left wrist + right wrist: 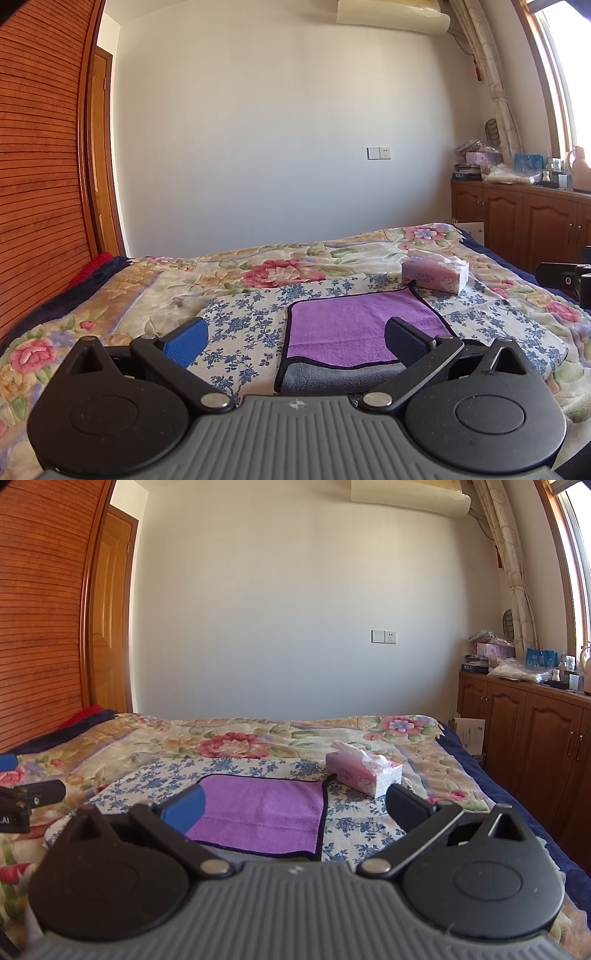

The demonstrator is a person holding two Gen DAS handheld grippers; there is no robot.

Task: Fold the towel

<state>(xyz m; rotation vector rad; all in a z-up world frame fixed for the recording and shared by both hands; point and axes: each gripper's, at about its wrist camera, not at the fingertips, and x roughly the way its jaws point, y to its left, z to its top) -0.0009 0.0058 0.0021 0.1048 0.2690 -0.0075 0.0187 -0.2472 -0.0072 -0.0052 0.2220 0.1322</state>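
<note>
Left wrist view is showing me one purple towel [354, 328] lying flat on the blue-flowered cloth [251, 317], its near edge turned up grey. I'm hovering the left gripper [295, 339] and right gripper [295, 805] empty, jaws wide apart. I'm judging folding barely begun: next, I'm pinching both near corners; one tissue box [364, 771] is sitting beyond.

Two wrist views, low over the bed, facing the far wall.
Left view sits left of the purple towel [354, 325], right view further right; both share towel, tissue box [364, 773], wall socket [378, 153] and cabinets [524, 731].
</note>
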